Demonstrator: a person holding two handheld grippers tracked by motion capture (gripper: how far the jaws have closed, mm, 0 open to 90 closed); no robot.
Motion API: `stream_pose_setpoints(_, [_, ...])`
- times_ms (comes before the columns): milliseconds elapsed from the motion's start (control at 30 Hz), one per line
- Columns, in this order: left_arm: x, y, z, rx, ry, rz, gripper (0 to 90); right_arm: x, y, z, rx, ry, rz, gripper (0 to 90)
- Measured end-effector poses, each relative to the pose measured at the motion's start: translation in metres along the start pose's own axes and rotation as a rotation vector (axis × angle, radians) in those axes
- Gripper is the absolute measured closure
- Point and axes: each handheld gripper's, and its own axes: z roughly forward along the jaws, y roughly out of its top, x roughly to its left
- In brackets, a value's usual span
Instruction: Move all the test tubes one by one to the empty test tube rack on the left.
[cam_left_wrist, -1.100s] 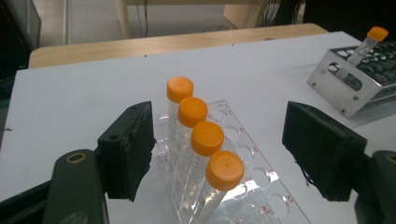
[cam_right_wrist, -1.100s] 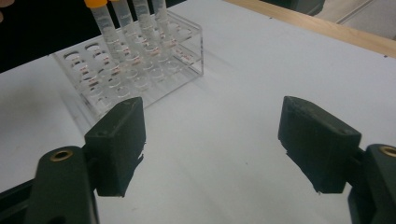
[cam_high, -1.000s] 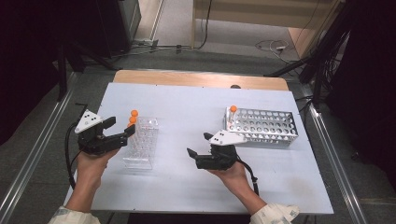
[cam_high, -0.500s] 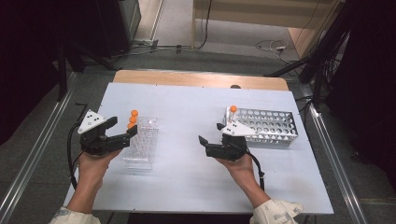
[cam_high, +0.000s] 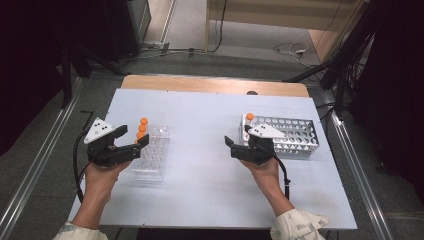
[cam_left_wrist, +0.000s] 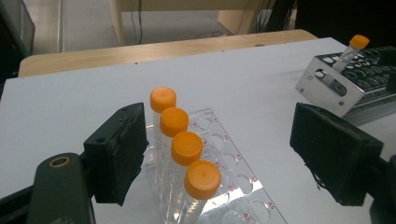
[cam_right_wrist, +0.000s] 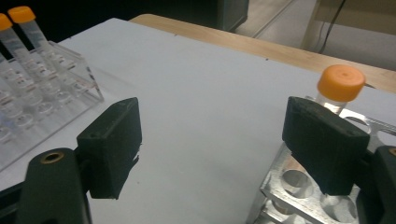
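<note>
While the left gripper (cam_left_wrist: 219, 158) stands with jaws open and empty around the row of four orange-capped tubes (cam_left_wrist: 186, 148) in the clear acrylic rack (cam_high: 151, 155), the main risk is closing on two neighbours at once, since the caps sit nearly touching. Next, a skewed pull could tip the light clear rack on the white table (cam_high: 200, 125). The right gripper (cam_right_wrist: 210, 144), jaws also open and empty, hangs just beside the metal rack (cam_high: 295, 136); a careless swing could knock its lone, tilted tube (cam_right_wrist: 340, 88).
</note>
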Motion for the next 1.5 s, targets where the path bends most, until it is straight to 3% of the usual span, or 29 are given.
stream_pose_setpoints(333, [-0.001, 0.0, 0.001, -0.002, -0.004, -0.004, 19.6, -0.02, -0.001, 0.004, -0.006, -0.086, 0.045, 17.7])
stream_pose_setpoints(800, [-0.002, -0.001, 0.002, 0.002, -0.01, -0.001, 19.7, -0.042, -0.004, 0.012, -0.012, -0.162, 0.096, 18.6])
stream_pose_setpoints(1033, [-0.004, -0.001, 0.003, 0.001, -0.01, 0.004, 19.8, -0.046, -0.006, 0.019, 0.001, -0.173, 0.089, 36.4])
stream_pose_setpoints(1500, [-0.005, -0.002, 0.004, 0.003, -0.015, 0.008, 19.8, -0.05, -0.01, 0.037, 0.013, -0.193, 0.076, 59.9])
